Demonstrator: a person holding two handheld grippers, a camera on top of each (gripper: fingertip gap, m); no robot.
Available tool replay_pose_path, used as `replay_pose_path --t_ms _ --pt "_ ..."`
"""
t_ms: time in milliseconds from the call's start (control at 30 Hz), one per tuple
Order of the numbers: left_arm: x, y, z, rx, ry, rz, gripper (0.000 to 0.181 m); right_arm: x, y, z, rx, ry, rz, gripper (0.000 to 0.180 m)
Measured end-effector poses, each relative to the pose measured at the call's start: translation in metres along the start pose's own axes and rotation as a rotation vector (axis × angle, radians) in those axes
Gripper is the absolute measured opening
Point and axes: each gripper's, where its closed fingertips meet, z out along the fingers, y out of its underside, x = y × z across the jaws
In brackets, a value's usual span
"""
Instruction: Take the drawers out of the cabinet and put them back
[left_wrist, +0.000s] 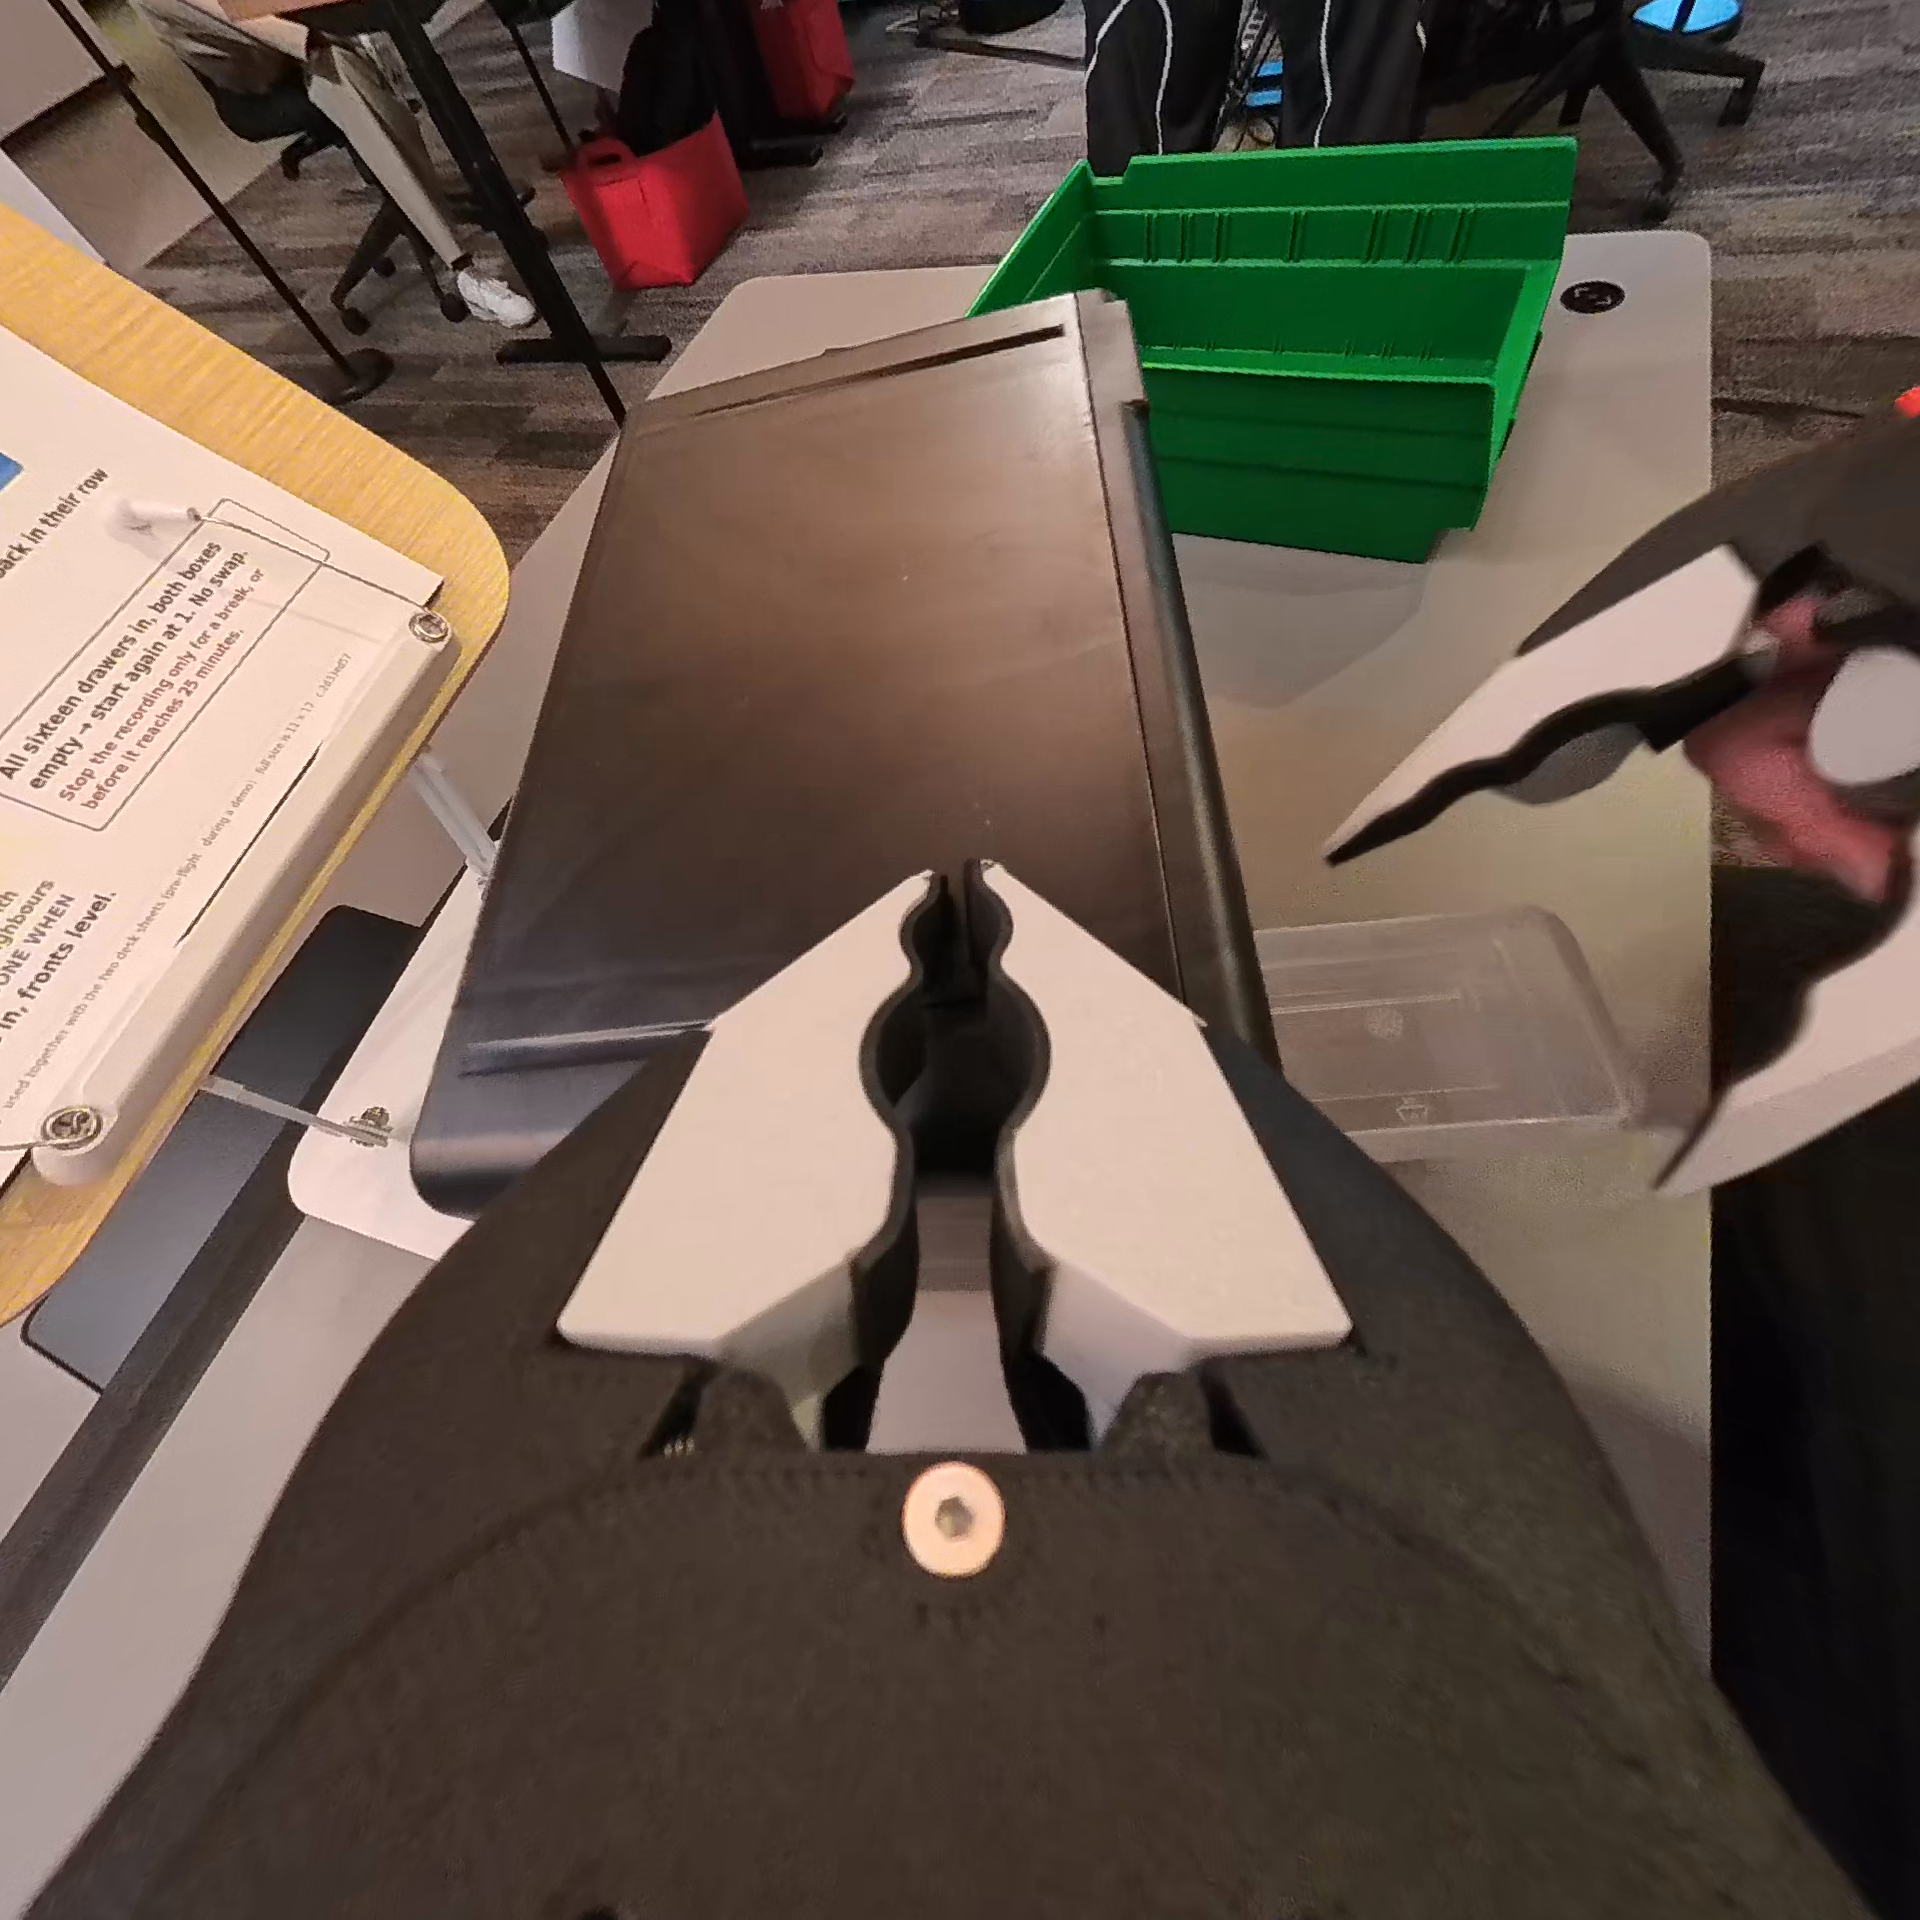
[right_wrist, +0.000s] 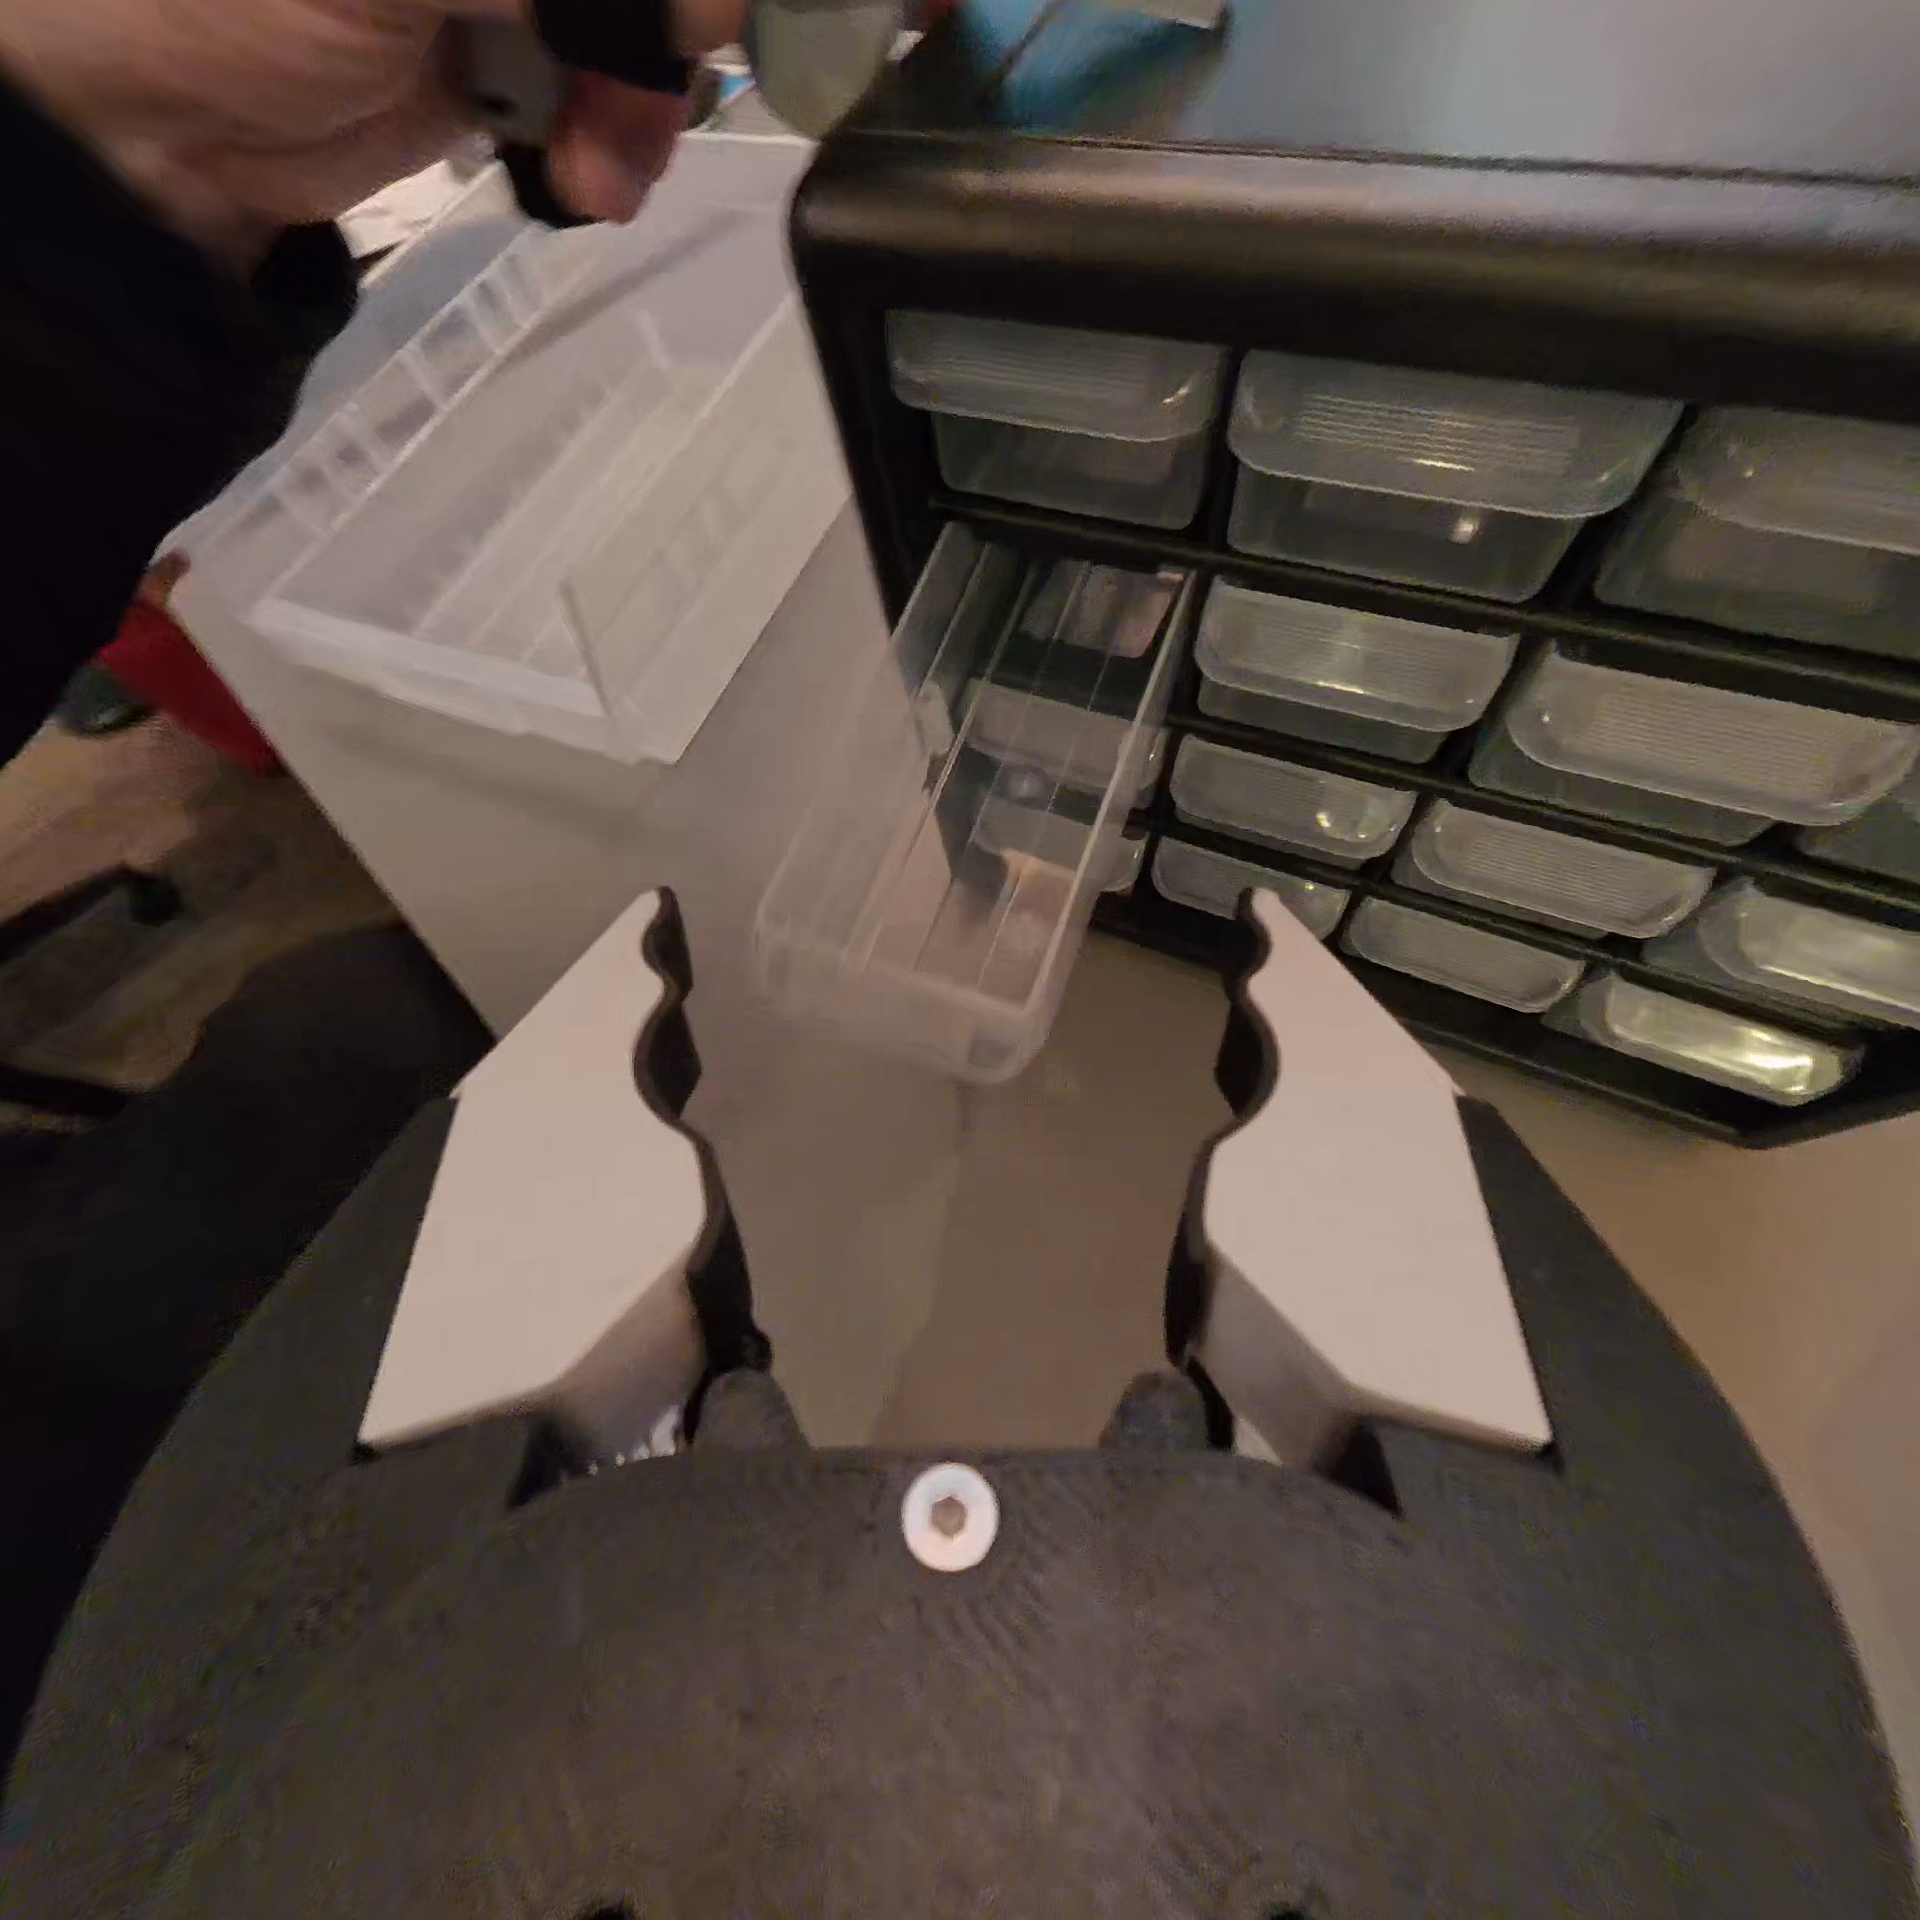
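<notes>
The left hand-held gripper (left_wrist: 956, 883) has its jaws almost together, with only a thin slit between the tips and nothing between them. It is above the flat dark top of the cabinet (left_wrist: 831, 665), which fills the middle of the left wrist view.

The right hand-held gripper (right_wrist: 961, 914) is wide apart and empty. Just in front of its tips, in the middle of the right wrist view, one clear drawer (right_wrist: 956, 821) sticks far out of the left end of the second row of the cabinet and slopes down toward the gripper. I cannot tell whether its back end still sits in the slot. The drawer is transparent plastic, long and narrow, with thin ribs inside, and it looks empty.

The other drawers are pushed in, with their fronts level. Four rows show; the right side is cut by the frame, so I cannot count them all.

To the left of the cabinet there is a bigger clear bin (right_wrist: 499, 530) on the desk (right_wrist: 1662, 1247). The bare desk in front of the cabinet leaves open room around the right gripper.

In the left view, green bins (left_wrist: 1320, 343), stacked, stand at the upper right behind the cabinet; I cannot count them surely. A printed sheet (left_wrist: 177, 727) lies at the left edge.
</notes>
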Motion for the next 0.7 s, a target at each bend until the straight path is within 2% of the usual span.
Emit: replay_pose_path --t_ms 133,300,367,400,433,600,700 --pt "0.000 0.000 0.000 0.010 0.018 -0.012 0.001 0.000 0.027 -0.025 -0.081 -0.056 -0.152 0.089" --pt "0.000 0.000 0.000 0.011 0.020 -0.015 0.001 0.024 0.030 -0.010 -0.094 0.068 -0.141 0.089" --pt "0.000 0.000 0.000 0.008 0.014 -0.015 0.001 0.034 0.023 -0.002 -0.075 0.150 -0.127 0.111" --pt "0.000 0.000 0.000 0.007 0.011 -0.013 0.002 0.041 0.017 0.001 -0.047 0.198 -0.096 0.104" --pt "0.000 0.000 0.000 0.006 0.008 -0.012 0.002 0.046 0.011 0.003 -0.015 0.240 -0.077 0.106" --pt "0.000 0.000 0.000 0.009 0.012 -0.019 0.002 0.080 -0.010 0.014 0.087 0.455 -0.054 0.143" --pt "0.000 0.000 0.000 0.008 0.010 -0.015 0.002 0.088 -0.016 0.024 0.133 0.479 -0.014 0.146"
